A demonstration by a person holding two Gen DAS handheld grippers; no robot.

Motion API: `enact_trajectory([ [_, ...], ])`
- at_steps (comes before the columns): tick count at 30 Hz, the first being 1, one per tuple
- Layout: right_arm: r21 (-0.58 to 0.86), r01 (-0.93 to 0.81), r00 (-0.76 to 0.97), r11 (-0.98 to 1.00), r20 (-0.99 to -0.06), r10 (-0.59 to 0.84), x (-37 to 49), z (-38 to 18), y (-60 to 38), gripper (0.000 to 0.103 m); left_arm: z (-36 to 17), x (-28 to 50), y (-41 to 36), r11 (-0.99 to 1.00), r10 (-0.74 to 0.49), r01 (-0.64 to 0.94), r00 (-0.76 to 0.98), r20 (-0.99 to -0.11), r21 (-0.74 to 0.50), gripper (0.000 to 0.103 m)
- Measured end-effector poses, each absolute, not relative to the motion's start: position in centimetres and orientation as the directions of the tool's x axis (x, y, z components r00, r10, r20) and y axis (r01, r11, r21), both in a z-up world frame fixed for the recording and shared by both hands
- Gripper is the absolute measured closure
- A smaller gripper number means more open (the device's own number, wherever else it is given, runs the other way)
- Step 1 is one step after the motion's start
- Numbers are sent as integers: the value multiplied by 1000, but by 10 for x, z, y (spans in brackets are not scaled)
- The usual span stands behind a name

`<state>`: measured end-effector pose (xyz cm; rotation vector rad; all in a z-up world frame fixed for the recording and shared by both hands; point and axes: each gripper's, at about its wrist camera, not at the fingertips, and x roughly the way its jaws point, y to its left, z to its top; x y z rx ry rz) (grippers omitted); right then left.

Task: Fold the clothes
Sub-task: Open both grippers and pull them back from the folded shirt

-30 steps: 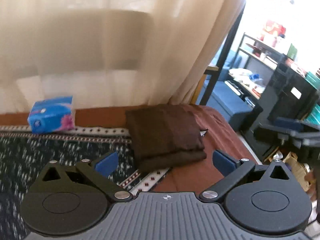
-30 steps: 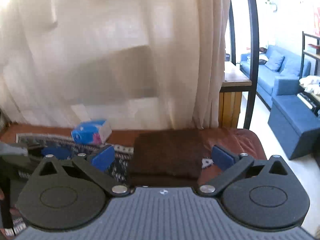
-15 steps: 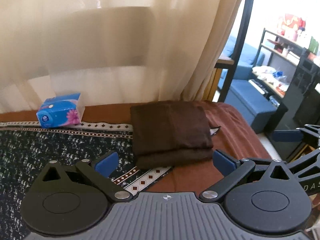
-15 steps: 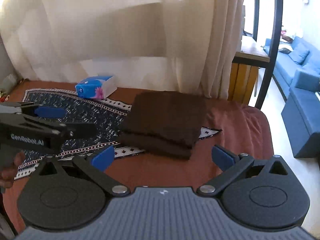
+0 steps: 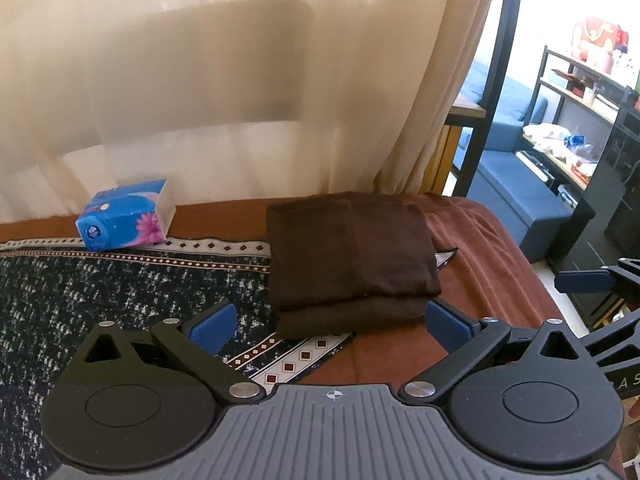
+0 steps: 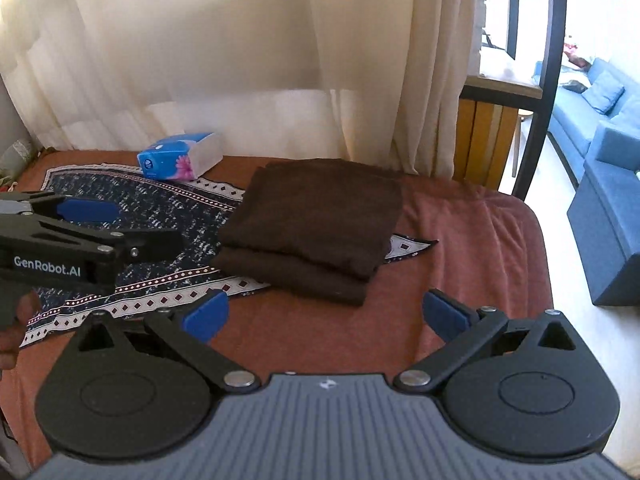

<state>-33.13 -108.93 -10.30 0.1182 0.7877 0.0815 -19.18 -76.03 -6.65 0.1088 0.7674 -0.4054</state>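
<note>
A dark brown garment (image 5: 352, 256) (image 6: 312, 224) lies folded into a thick rectangle on the rust-coloured bed cover, partly over a patterned navy cloth (image 5: 120, 292) (image 6: 152, 216). My left gripper (image 5: 330, 326) hovers open just short of the garment's near edge, with nothing between its blue pads. My right gripper (image 6: 324, 314) is open too, held back above the bed cover in front of the garment. The right wrist view shows the left gripper (image 6: 80, 224) from the side at the left. Part of the right gripper (image 5: 588, 280) shows at the right edge of the left wrist view.
A blue tissue pack (image 5: 124, 220) (image 6: 180, 156) sits at the far edge of the bed by the cream curtain (image 5: 240, 80). The bed's right edge (image 6: 544, 264) drops to the floor. Beyond stand a black frame post (image 6: 548, 72), a blue sofa (image 6: 608, 184) and shelves (image 5: 580, 92).
Both grippers have pulled back and risen, so the folded garment now shows whole and further off. The garment itself has not moved. Both stay open.
</note>
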Motion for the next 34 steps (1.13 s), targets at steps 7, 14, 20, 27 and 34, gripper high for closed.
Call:
enact_trajectory([
  [7,137,-32,697,990,-706,120,-328,-106,-1090,0,-72,-187,-761,918,-315,393,628,-712,-59,0],
  [14,138,-29,695,990,-709,119,-326,-107,-1089,0,-75,-184,-762,920,-309,388,627,-716,-57,0],
  [20,133,-26,692,991,-713,114,-323,-108,-1089,0,-76,-182,-763,922,-296,384,623,-724,-47,0],
  [27,131,-24,689,991,-716,111,-322,-109,-1088,0,-76,-181,-765,918,-300,394,621,-724,-43,0],
  [34,129,-24,689,991,-716,110,-319,-109,-1088,0,-76,-179,-763,916,-310,399,617,-723,-53,0],
])
